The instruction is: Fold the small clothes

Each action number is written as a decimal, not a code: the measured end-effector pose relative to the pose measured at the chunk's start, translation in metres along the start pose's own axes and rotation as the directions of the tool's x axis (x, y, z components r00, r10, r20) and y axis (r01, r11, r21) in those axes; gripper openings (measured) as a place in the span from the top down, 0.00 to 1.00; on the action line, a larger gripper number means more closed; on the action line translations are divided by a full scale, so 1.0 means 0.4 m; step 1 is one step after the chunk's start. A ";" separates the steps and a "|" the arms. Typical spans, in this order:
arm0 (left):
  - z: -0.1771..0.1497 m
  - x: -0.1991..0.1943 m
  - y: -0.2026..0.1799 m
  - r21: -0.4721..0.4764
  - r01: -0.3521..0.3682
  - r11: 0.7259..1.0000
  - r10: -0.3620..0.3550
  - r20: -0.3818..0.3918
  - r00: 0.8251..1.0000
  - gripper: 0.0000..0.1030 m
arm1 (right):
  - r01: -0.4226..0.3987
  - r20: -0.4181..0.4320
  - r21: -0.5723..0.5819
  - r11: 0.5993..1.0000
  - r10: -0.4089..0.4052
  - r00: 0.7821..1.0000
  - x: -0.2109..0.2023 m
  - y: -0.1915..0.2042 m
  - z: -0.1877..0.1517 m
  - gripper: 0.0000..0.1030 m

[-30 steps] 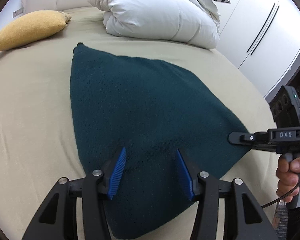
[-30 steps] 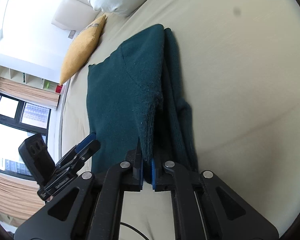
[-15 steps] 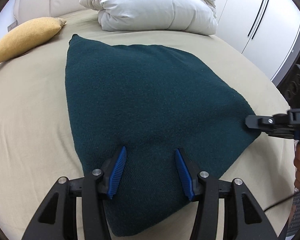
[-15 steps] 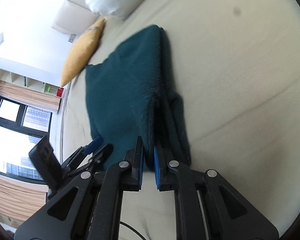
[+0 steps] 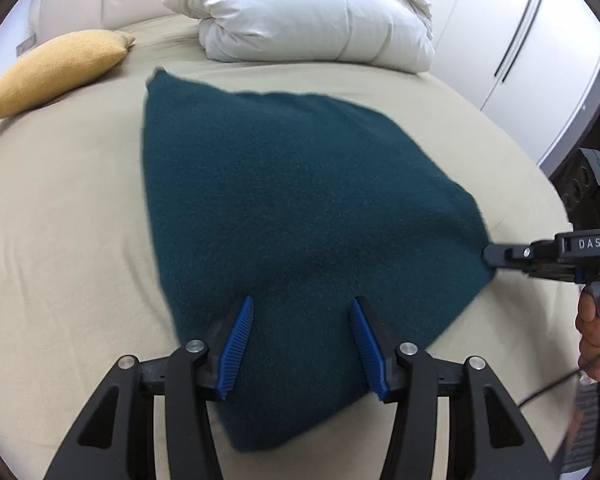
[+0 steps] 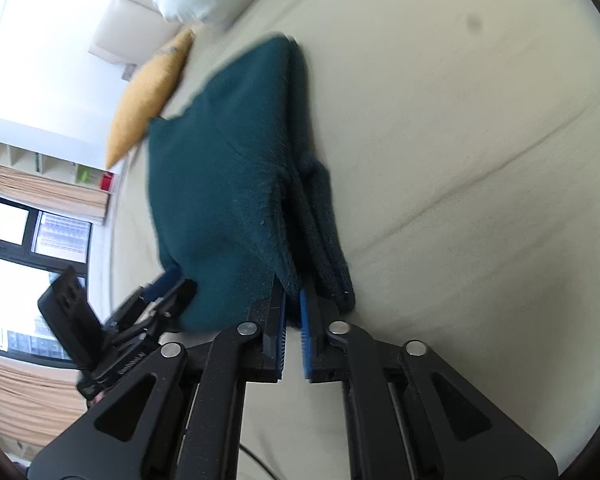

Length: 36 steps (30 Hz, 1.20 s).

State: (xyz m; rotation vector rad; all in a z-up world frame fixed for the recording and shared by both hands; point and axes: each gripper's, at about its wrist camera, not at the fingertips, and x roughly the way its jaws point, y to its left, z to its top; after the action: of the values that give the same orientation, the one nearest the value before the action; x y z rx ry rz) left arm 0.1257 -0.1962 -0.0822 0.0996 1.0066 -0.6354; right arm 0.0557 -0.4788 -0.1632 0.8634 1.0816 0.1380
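Note:
A dark teal knitted garment (image 5: 292,204) lies folded on the beige bed sheet (image 5: 60,232). My left gripper (image 5: 302,308) is open, its blue pads hovering over the garment's near part. My right gripper (image 6: 293,292) has its jaws a narrow gap apart around the top layer at the garment's right corner (image 6: 288,276); it also shows at the right of the left wrist view (image 5: 490,254). In the right wrist view the garment (image 6: 228,184) shows stacked layers at that edge, and the left gripper (image 6: 168,284) is at its far corner.
A folded white duvet (image 5: 316,12) and a mustard pillow (image 5: 56,72) lie at the head of the bed. White wardrobe doors (image 5: 540,52) stand at the right. A window with curtains (image 6: 28,240) is beyond the bed's far side.
My right gripper's jaws have parted slightly around the garment's corner and the corner has been carried outward to the right. The left gripper stays open over the garment.

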 end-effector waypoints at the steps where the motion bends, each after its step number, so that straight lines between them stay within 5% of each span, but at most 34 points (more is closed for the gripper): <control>1: 0.009 -0.019 0.004 -0.008 0.004 1.000 -0.004 0.019 1.000 0.48 | 0.028 0.037 -0.008 1.000 -0.027 0.999 -0.030 0.011 0.008 0.90; 5: 0.080 -0.044 0.011 0.001 -0.034 0.999 0.034 0.093 0.995 0.47 | -0.028 0.169 -0.052 0.998 0.036 0.985 -0.103 0.066 0.066 0.90; 11: 0.211 0.107 0.040 0.008 -0.146 0.989 0.145 0.068 0.987 0.47 | -0.130 0.066 -0.141 0.981 0.140 0.988 0.056 0.168 0.169 0.90; 14: 0.225 0.166 0.078 0.009 -0.161 0.987 0.161 0.030 0.987 0.43 | -0.035 0.063 -0.082 0.996 0.040 0.997 0.153 0.129 0.219 0.96; 18: 0.215 0.173 0.096 0.012 -0.137 0.990 0.136 0.058 0.989 0.43 | -0.123 0.111 0.020 0.992 0.120 0.987 0.175 0.048 0.255 1.00; 24: 0.189 0.162 0.089 -0.002 -0.138 0.990 0.137 0.085 0.987 0.43 | -0.018 0.143 -0.138 0.990 0.038 0.989 0.117 0.180 0.298 0.92; 28: 0.192 0.157 0.094 -0.015 -0.123 0.992 0.124 0.073 0.990 0.43 | -0.010 0.066 -0.182 0.983 0.022 0.998 0.205 0.253 0.365 0.91; 31: 0.187 0.160 0.090 -0.011 -0.128 0.992 0.129 0.067 0.989 0.43 | -0.020 0.029 -0.094 0.995 0.022 0.999 0.272 0.199 0.408 0.94; 36: 0.185 0.162 0.089 -0.016 -0.127 0.992 0.128 0.068 0.989 0.43 | -0.006 0.129 0.009 1.000 0.005 0.992 0.248 0.101 0.443 0.99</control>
State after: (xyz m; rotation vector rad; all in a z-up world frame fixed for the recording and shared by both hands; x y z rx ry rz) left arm 0.2248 -0.2231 -0.1014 0.1303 0.9298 -0.5129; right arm 0.2616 -0.4995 -0.1739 0.8716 0.9595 0.0802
